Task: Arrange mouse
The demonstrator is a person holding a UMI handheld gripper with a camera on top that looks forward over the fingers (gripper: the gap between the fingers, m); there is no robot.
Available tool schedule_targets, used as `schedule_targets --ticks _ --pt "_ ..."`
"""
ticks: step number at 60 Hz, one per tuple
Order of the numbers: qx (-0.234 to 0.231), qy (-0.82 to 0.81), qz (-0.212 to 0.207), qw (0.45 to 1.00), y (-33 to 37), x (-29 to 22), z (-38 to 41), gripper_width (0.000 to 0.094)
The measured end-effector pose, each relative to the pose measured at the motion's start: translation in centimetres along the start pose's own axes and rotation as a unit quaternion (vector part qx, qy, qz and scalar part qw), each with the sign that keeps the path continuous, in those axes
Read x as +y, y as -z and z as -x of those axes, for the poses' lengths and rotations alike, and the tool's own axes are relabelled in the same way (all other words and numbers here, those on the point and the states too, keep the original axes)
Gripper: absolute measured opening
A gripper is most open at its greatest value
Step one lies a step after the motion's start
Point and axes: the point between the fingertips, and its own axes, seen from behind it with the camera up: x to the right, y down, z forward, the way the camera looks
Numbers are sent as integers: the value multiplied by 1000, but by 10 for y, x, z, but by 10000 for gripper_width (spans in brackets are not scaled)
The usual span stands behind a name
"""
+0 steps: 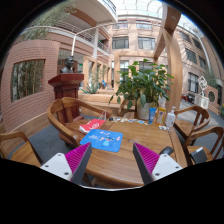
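A blue mouse mat (102,139) with a printed pattern lies on the round wooden table (135,140), ahead of my fingers and a little left. A small red and white object (92,125) lies just beyond the mat; I cannot tell whether it is the mouse. My gripper (112,153) is open and empty above the table's near part. The left pad (77,158) and the right pad (147,160) stand wide apart with only bare wood between them.
A potted green plant (141,84) stands at the table's far side. A bottle (170,118) and a blue item (152,113) stand at the far right. Wooden chairs (66,110) ring the table. Brick buildings (30,70) enclose the courtyard.
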Motion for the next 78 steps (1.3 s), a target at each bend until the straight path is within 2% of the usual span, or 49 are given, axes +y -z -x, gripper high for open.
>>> schedule_targets --ticks 6,14,26,32,40,50,68,78 --pt "5 -9 20 1000 -3 16 -5 853" --pt "20 -26 60 998 -28 66 -37 853" --pt "75 -80 126 986 -62 146 -115 854" --pt "112 -96 141 979 -78 170 -163 852" --pt "161 -101 144 971 -106 181 -226 854" --pt "192 -100 153 964 -150 185 -279 855" --pt "202 -136 168 955 -223 176 -323 864" --pt "205 -150 167 953 -253 166 -334 815"
